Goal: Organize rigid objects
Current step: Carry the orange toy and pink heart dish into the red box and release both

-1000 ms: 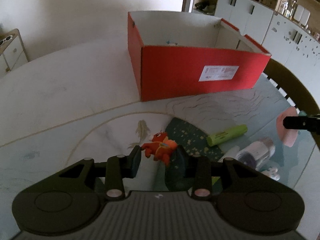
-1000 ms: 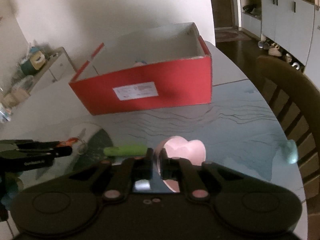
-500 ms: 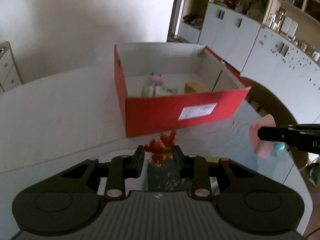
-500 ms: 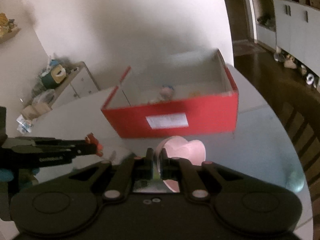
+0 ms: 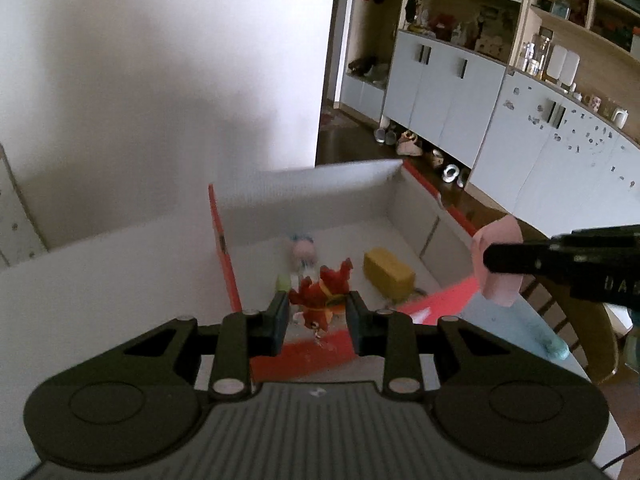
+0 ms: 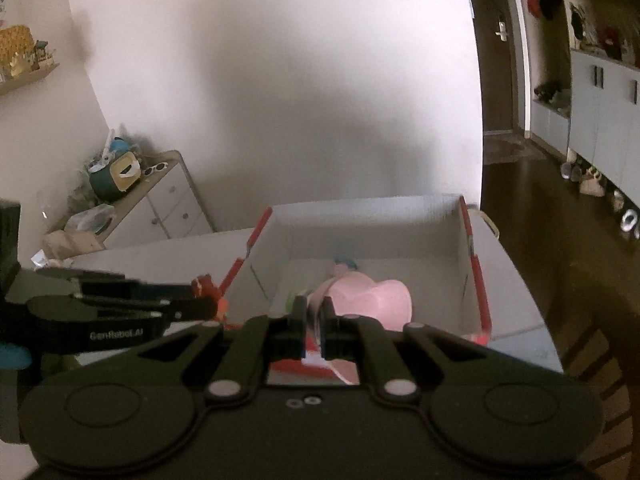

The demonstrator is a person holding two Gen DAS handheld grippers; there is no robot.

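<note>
Both grippers have risen from the table and now hang above the red box [image 5: 320, 350]. The left gripper [image 5: 318, 318] pinches the orange toy [image 5: 322, 300], its jaws closed onto it within the last second, and the right gripper [image 6: 314, 318] is pressed tight on the pink heart-shaped piece [image 6: 372, 298]. A yellow block [image 5: 388, 274] and a pink figure [image 5: 303, 249] already lie inside, so I judge only the two releases are left for these pieces.

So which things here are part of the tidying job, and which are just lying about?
Part of the job:
- red box
- red toy, in left gripper
- pink piece, in right gripper
- yellow block, already in the box

Just lying about:
- shoes
- cabinets
- drawer unit
- chair
</note>
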